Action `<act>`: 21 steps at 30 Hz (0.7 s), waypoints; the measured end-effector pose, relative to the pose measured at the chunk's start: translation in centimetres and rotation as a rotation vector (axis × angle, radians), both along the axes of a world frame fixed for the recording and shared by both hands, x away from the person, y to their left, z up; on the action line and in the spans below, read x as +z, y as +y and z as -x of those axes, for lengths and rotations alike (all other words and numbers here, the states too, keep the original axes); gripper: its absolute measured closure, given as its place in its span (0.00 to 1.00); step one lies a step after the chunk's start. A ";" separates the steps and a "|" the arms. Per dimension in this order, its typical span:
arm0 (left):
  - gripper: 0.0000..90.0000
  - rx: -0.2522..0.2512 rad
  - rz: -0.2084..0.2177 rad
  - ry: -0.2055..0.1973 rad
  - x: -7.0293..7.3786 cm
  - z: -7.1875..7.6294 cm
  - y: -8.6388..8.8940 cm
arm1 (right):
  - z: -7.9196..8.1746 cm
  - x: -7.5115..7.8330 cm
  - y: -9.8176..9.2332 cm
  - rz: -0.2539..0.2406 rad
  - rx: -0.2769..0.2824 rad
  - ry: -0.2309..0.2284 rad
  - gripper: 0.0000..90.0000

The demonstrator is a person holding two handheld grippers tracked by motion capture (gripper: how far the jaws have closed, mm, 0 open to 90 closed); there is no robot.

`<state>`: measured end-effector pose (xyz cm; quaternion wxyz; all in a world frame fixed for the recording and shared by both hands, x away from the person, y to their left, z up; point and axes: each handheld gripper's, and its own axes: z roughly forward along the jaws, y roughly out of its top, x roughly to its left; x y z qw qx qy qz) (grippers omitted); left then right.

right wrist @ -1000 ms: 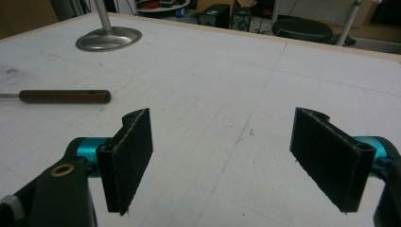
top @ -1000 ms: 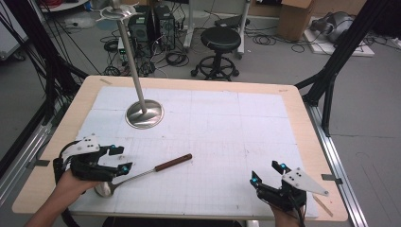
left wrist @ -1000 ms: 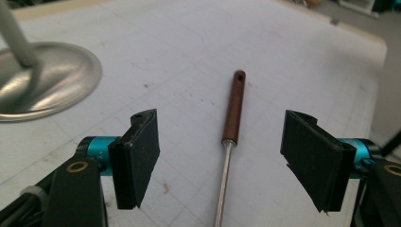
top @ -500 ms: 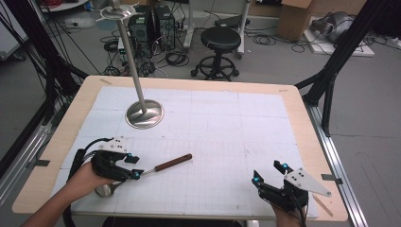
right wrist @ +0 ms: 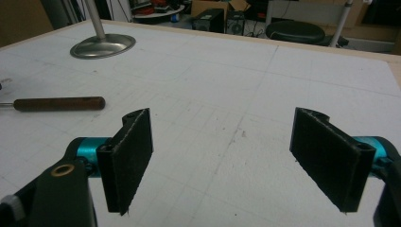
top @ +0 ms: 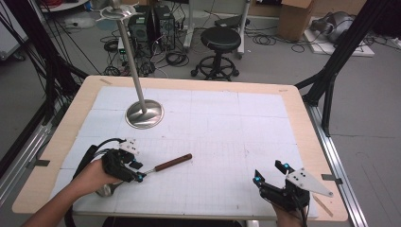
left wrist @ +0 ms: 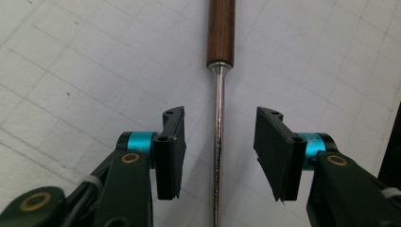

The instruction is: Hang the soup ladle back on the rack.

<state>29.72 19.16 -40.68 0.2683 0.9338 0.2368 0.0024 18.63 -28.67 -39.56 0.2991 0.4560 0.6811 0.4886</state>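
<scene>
The left tool (left wrist: 217,156) straddles the ladle's (top: 161,167) steel shaft (left wrist: 218,142) just below the wooden handle (left wrist: 221,30); its jaws have just been closing, yet the pads (left wrist: 172,151) stand clear of the shaft on both sides, so nothing is gripped; a second ago this tool sat farther from the handle, toward the desk's (top: 293,101) left edge; the pick-up looks imminent; the right tool (top: 274,182), well apart from the ladle, rests wide open; the pole stand (top: 144,113) rises beyond the ladle.
</scene>
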 end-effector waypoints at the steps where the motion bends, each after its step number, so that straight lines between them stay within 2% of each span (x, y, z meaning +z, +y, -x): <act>1: 0.61 -0.004 -0.018 -0.001 -0.1 0.0 -0.1 | 0.0 0.0 0.0 0.000 0.001 0.001 0.23; 7: 0.68 -0.006 -0.070 0.002 -0.5 0.2 -0.5 | 0.0 0.0 0.0 0.000 -0.001 0.003 0.23; 12: 0.71 0.001 -0.095 0.000 -0.6 0.3 -0.7 | 0.0 0.0 0.0 -0.003 -0.004 0.003 0.23; 16: 0.82 0.023 -0.117 -0.015 -0.7 0.4 -0.9 | 0.0 0.0 0.1 -0.003 -0.004 0.006 0.24; 21: 0.85 0.020 -0.132 -0.034 -0.7 0.7 -1.1 | 0.1 0.0 0.0 -0.001 -0.008 0.003 0.24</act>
